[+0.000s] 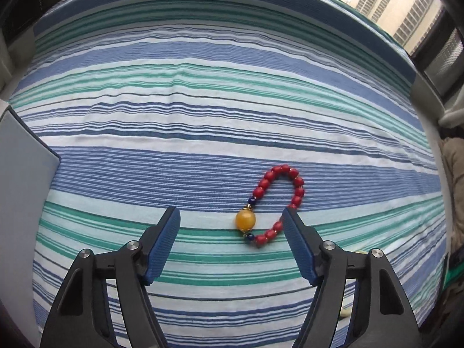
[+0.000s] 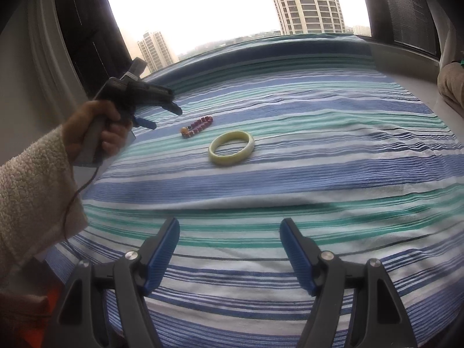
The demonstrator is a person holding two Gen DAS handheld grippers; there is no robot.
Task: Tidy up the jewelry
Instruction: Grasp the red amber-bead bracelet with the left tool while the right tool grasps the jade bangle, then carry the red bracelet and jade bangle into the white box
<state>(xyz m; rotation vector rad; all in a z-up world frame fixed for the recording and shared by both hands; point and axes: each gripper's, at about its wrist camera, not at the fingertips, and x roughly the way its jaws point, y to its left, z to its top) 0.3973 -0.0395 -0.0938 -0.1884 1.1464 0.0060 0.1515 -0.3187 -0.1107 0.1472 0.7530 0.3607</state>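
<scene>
Left wrist view: left gripper (image 1: pixel 230 216) jaws apart, empty, above the striped cloth (image 1: pixel 203 110). Red bead bracelet (image 1: pixel 272 206) lies flat as an elongated loop, long axis running from lower left to upper right, big amber bead (image 1: pixel 246 219) at the near-left end; right finger's tip overlaps its near-right edge, contact unclear. Right wrist view: right gripper (image 2: pixel 229 229) jaws apart, holding nothing, well short of the pale green bangle (image 2: pixel 231 147), which lies flat just beside the bracelet. Person's hand (image 2: pixel 97 129) holds the left gripper's handle.
</scene>
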